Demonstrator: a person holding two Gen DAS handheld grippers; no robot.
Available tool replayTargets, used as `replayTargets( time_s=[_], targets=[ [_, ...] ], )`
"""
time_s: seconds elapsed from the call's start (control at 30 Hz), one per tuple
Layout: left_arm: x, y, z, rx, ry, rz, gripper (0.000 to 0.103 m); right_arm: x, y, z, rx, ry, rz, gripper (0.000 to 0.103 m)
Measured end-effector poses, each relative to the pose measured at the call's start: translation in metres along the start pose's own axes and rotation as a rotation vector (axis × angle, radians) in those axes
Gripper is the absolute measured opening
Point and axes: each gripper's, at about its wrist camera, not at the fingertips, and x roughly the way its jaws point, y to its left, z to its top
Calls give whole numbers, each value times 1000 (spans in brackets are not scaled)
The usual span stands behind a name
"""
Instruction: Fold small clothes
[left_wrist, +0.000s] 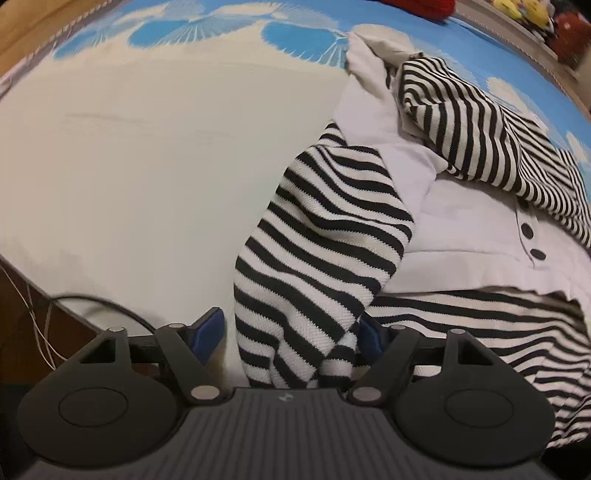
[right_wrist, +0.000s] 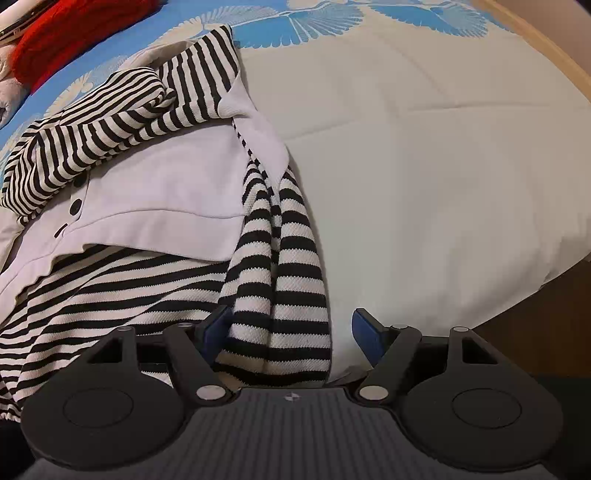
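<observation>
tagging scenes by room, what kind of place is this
Probably a bedroom: a bed with a cream-and-blue patterned bedspread, a striped garment lying on it, and what look like soft toys at the edge.

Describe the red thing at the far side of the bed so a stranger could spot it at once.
Start at the bed cover, cream with blue fan-shaped prints along its far edge. Beyond the black-and-white striped garment, in the right wrist view's top left corner, lies a red knitted item. It is the only solid red thing there.

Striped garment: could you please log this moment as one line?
striped garment crumpled on bed | left tongs open astride sleeve | right tongs open astride sleeve
</observation>
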Motion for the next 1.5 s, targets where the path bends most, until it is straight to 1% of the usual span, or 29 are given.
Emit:
replayTargets(
  time_s=[0.07, 0.1, 0.13, 0.17, 0.2, 0.23, 0.3, 0.37, 0.43, 0.47, 0.5, 0.57, 0.6, 0.63, 0.7, 0.73, 0.8, 0.87, 0.9, 0.93, 1.07, 1.17, 1.2, 1.23, 1.27, 1.3, 1.33, 1.43, 1.5],
  targets=[
    [-1, 0, -1, 1, 5, -20, 65, -1, 0, -1, -4, 1, 12, 66],
    [-2, -3, -1, 14, 3, -31, 53, -2, 0, -2, -7, -2, 27, 58],
    [-4, -5, -3, 27, -1, -45, 29, -4, 0, -3, -8, -3, 45, 45],
    [-6, -7, -4, 37, -7, -61, 17, -6, 2, -3, -13, -5, 63, 38],
    [-10, -8, -4, 42, -20, -70, 11, -8, 2, -4, -22, -8, 83, 17],
    [-15, -9, -4, 44, -39, -66, 9, -11, 3, -4, -29, -19, 98, 8],
    [-28, -5, -3, 23, -79, -85, 8, -23, 0, -2, -20, -80, 105, 5],
    [-40, 1, -3, -10, -112, -126, 8, -43, -9, 1, 39, -183, 133, 5],
    [-44, 4, -5, -15, -123, -135, 8, -54, -18, 4, 69, -244, 131, 5],
    [-40, 3, -5, -12, -108, -131, 9, -53, -20, 5, 74, -240, 107, 5],
    [-35, 3, -6, -11, -81, -128, 10, -49, -22, 6, 78, -214, 82, 5],
    [-22, 4, -8, -7, -15, -114, 15, -34, -24, 4, 84, -135, 56, 6],
    [-16, 4, -9, -4, 9, -109, 21, -25, -23, 2, 81, -87, 53, 6],
    [-14, 3, -10, 2, 18, -88, 30, -20, -21, 1, 77, -65, 53, 8],
    [-14, 2, -10, 21, 9, -57, 38, -18, -18, -1, 60, -54, 44, 14],
    [-12, 1, -9, 25, 9, -54, 38, -18, -17, -1, 53, -57, 40, 20],
    [-11, 3, -8, 25, 14, -52, 39, -17, -18, -1, 59, -49, 38, 29],
    [-10, 4, -10, 32, 17, -43, 40, -15, -20, -1, 62, -30, 31, 34],
    [-9, 4, -10, 37, 20, -39, 42, -13, -18, -4, 57, -19, 25, 40],
    [-8, 3, -10, 44, 22, -34, 43, -12, -17, -4, 50, -10, 21, 42],
    [-3, 2, -10, 65, 27, -24, 43, -9, -12, -8, 17, 1, 14, 43],
    [-3, 3, -10, 73, 26, -22, 43, -9, -10, -9, 1, 7, 22, 42],
    [-3, 2, -10, 77, 25, -22, 43, -8, -9, -9, -6, 11, 28, 37],
    [-3, 3, -11, 82, 22, -25, 37, -9, -8, -10, -14, 9, 36, 26],
    [-2, 2, -10, 88, 18, -34, 30, -10, -7, -11, -24, 7, 45, 19],
    [-2, 0, -10, 91, 15, -47, 17, -12, -5, -11, -40, 0, 53, 10],
    [-3, -1, -10, 98, 8, -62, 10, -13, -3, -11, -51, -8, 54, 8],
    [-6, -5, -10, 130, -10, -54, 10, -17, -1, -11, -61, -44, 40, 6],
    [-5, -5, -10, 132, -6, -52, 10, -17, -4, -9, -48, -47, 42, 6]
  ],
)
